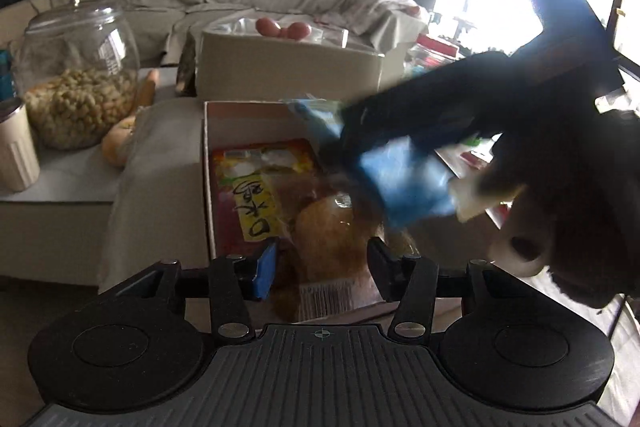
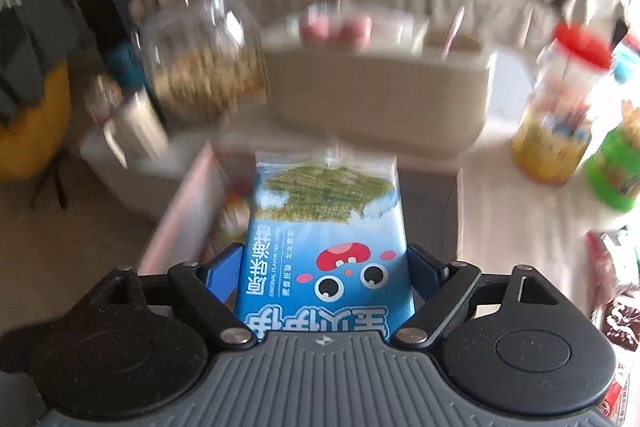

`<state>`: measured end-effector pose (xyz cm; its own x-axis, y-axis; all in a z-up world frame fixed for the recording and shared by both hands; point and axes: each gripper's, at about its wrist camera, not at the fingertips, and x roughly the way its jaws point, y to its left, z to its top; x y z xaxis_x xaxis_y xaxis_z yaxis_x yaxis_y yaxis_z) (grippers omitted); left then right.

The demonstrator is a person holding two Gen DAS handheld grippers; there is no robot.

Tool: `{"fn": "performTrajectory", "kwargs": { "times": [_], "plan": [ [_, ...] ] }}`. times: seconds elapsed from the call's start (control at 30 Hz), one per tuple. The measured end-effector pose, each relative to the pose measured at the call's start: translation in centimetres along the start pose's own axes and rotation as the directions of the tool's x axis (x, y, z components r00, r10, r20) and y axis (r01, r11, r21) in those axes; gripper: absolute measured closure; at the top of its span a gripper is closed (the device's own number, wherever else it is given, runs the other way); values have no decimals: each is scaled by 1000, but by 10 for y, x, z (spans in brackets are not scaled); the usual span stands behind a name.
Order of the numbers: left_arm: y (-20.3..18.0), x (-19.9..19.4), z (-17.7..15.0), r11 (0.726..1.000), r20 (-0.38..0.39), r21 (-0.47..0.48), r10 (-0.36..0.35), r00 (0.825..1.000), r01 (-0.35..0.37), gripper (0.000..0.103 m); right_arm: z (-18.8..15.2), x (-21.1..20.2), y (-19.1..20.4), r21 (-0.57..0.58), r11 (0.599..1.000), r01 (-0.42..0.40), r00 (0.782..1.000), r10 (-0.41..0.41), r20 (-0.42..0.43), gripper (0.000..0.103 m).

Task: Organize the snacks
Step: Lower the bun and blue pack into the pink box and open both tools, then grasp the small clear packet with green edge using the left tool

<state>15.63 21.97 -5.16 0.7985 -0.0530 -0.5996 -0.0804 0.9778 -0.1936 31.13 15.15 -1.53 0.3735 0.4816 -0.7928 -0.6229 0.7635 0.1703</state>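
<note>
An open cardboard box [image 1: 208, 163] lies ahead in the left wrist view, with a red and yellow snack packet [image 1: 256, 179] flat inside it. My left gripper [image 1: 322, 263] is low over the box, its pads against the sides of a clear packet of golden-brown snack [image 1: 332, 239] that runs back towards the camera. My right gripper [image 2: 324, 259] is shut on a blue seaweed packet [image 2: 324, 247]. That blue seaweed packet [image 1: 400, 183] hangs blurred over the right side of the box, tilted downward.
A glass jar of nuts [image 1: 80, 79] and a white cup [image 1: 16, 147] stand left of the box. Behind it sits a beige bin [image 1: 288, 67]. A red-lidded jar [image 2: 560, 115], a green container [image 2: 612, 175] and loose packets [image 2: 616, 307] are to the right.
</note>
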Motion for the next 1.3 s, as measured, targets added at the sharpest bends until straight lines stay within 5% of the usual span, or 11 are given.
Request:
{"fn": "performTrajectory", "kwargs": {
  "times": [0.13, 0.37, 0.53, 0.6, 0.67, 0.9, 1.0, 1.13, 1.3],
  "plan": [
    [1, -4, 0, 1000, 9, -1, -5, 1000, 5, 49, -4, 3, -6, 19, 1000, -1, 997, 2, -74, 17],
    [-7, -5, 1, 1000, 14, 12, -16, 1000, 16, 49, 0, -40, -15, 23, 996, -90, 996, 90, 23, 17],
    [-10, -8, 2, 1000, 24, 9, -11, 1000, 11, 49, -3, -49, -9, 3, 998, -68, 991, 67, 112, 18],
    [-12, -11, 2, 1000, 24, 13, -8, 1000, 7, 49, -6, -42, -9, 0, 997, -71, 992, 70, 108, 29],
    [-13, -14, 2, 1000, 24, 17, -3, 1000, 2, 49, -9, -24, -8, 5, 995, -100, 995, 100, 19, 61],
    [-17, -19, 2, 1000, 14, 23, 16, 1000, -17, 49, -19, -18, -23, 64, 984, -165, 986, 167, -25, 62],
    [-19, -25, 4, 1000, 47, 9, 11, 999, -11, 49, -26, -45, -31, 35, 983, -183, 982, 181, 44, 61],
    [-33, -34, 11, 999, 110, 8, -49, 993, 48, 50, -44, -100, -62, 4, 993, -120, 974, 117, 195, 49],
    [-83, -15, 19, 978, 77, 76, -202, 976, 196, 50, -81, -154, -118, 49, 986, 161, 922, -168, 348, 32]
  ]
}}
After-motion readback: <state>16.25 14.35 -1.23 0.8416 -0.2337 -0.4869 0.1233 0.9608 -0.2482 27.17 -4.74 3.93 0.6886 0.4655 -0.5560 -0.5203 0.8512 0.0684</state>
